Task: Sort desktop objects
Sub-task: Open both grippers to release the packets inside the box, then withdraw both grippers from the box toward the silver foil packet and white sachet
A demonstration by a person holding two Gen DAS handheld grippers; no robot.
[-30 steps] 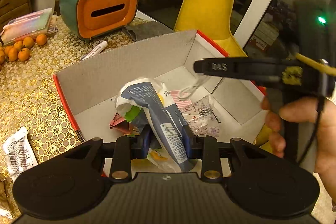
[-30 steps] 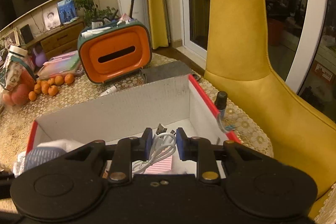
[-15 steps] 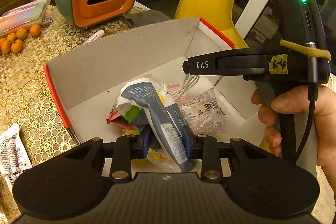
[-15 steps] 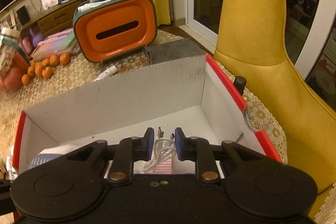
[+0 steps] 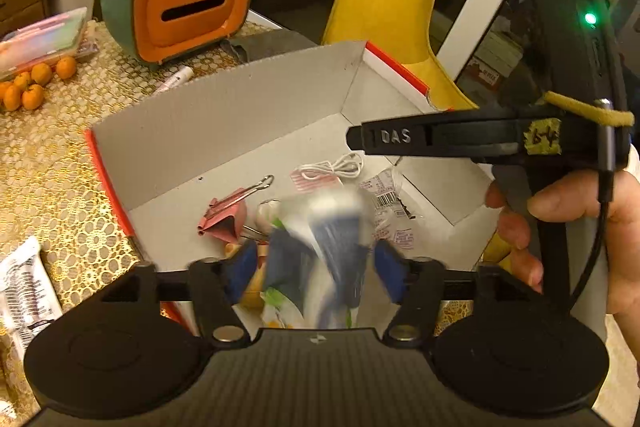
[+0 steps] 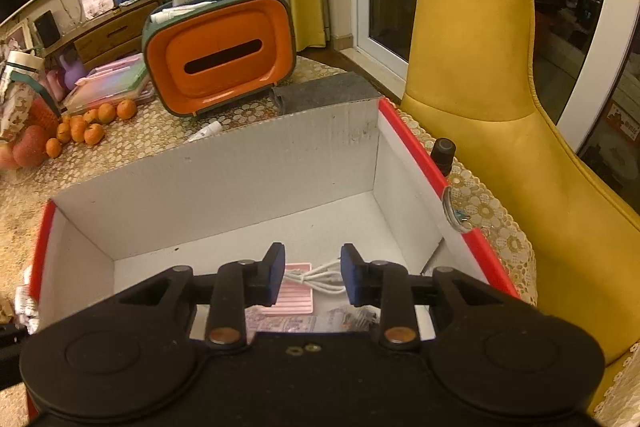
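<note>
A red-edged cardboard box (image 5: 224,123) stands open on the table. My left gripper (image 5: 316,267) is open over it; a blue and white packet (image 5: 332,239), blurred, sits loose between the spread fingers. My right gripper (image 6: 313,275) is open above the box (image 6: 224,179). A white cable (image 6: 320,277) lies on a pink card (image 6: 294,295) on the box floor below it, also seen in the left wrist view (image 5: 336,167). A pink binder clip (image 5: 226,213) and labelled wrappers (image 5: 388,203) lie in the box.
An orange and green tissue holder (image 6: 220,55) stands behind the box. Small oranges (image 6: 88,125) lie at the left. A white marker (image 5: 174,79) and a white packet (image 5: 24,287) lie on the lace cloth. A yellow chair (image 6: 500,107) stands right. A small dark bottle (image 6: 444,151) stands by the box.
Both grippers have opened. The right one let the white cable drop onto the pink card. The left one released the blue packet, which is now blurred and lower between the fingers.
</note>
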